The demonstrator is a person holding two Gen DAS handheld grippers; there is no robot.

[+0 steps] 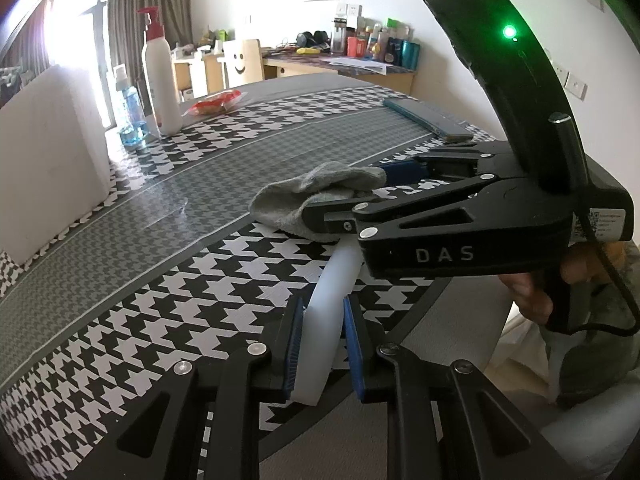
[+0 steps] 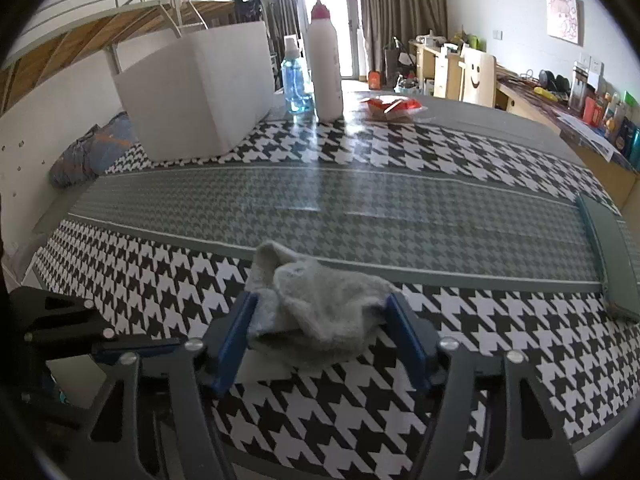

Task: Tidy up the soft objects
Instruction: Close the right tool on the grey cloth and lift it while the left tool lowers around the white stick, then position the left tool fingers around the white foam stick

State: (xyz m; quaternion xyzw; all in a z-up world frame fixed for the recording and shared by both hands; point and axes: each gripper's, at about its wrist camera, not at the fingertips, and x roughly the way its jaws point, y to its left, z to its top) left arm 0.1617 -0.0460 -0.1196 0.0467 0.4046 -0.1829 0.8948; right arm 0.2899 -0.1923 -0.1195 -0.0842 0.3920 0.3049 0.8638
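Note:
A crumpled grey sock [image 2: 316,308] lies on the houndstooth tablecloth near the front edge; it also shows in the left wrist view [image 1: 304,196]. My right gripper [image 2: 322,340] is open with its blue pads on either side of the sock, which rests between them; the same gripper shows in the left wrist view [image 1: 360,192]. My left gripper [image 1: 320,344] is shut on a white flat strip [image 1: 330,312] that reaches forward under the right gripper toward the sock. Part of the white strip [image 2: 260,364] lies under the sock.
A white box [image 2: 192,92] stands at the back left, also seen in the left wrist view [image 1: 48,152]. Next to it are a blue bottle [image 2: 296,76], a white pump bottle [image 2: 326,68] and a red snack packet [image 2: 394,106]. A dark flat case [image 1: 426,118] lies at the right.

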